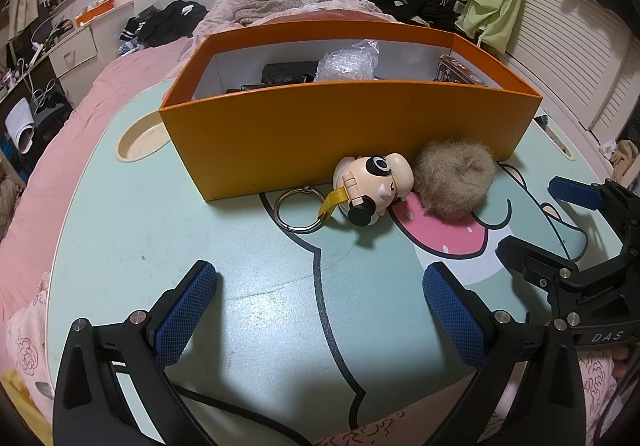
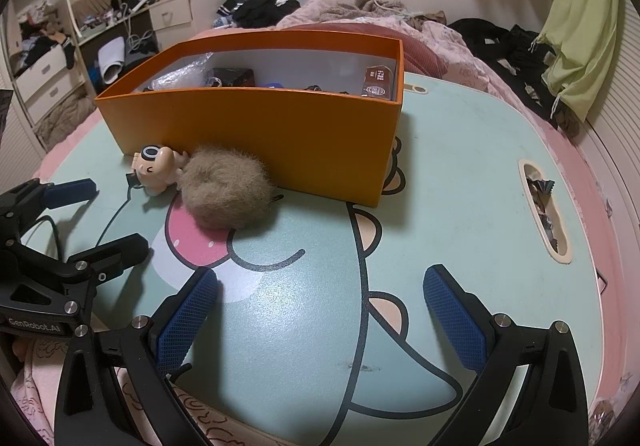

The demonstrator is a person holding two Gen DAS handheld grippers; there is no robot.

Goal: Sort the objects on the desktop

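Two wide-open, empty tools — left tool, right tool — toy keychain ring-end leftward, lengthwise along orange box.

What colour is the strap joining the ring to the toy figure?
Yellow. The strap shows best in the left wrist view, running from the ring to the toy.

Dim warm indoor light from overhead, soft shadows under orange box, heavy fisheye bending, dark vignetted corners, centre sharp
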